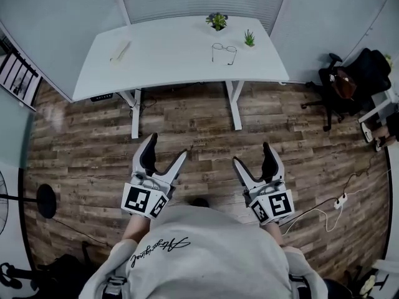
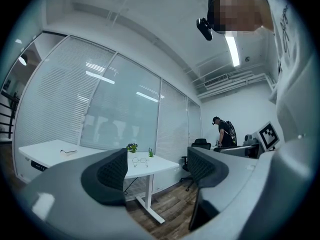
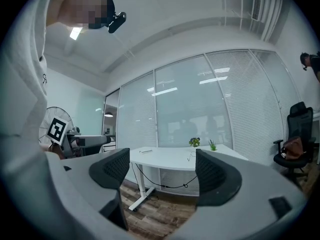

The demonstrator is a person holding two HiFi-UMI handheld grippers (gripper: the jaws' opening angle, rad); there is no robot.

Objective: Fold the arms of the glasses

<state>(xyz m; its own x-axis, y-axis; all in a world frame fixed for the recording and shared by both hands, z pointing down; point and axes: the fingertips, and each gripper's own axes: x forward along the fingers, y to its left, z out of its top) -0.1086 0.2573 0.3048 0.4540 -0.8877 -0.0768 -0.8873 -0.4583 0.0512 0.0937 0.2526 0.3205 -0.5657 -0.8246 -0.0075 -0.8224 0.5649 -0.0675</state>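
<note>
A pair of thin wire-framed glasses (image 1: 224,52) lies with its arms out on the right part of a white table (image 1: 168,55). They show small and far off in the left gripper view, glasses (image 2: 140,160), and as a faint shape in the right gripper view, glasses (image 3: 192,156). My left gripper (image 1: 167,149) and right gripper (image 1: 252,154) are held close to my body over the wooden floor, well short of the table. Both stand open with nothing between their jaws.
Two small potted plants (image 1: 217,21) (image 1: 249,38) stand near the glasses. A pale flat object (image 1: 120,51) lies on the table's left part. A black office chair (image 1: 349,80) stands at the right, a fan (image 1: 37,199) at the left. Another person (image 2: 222,132) stands far back.
</note>
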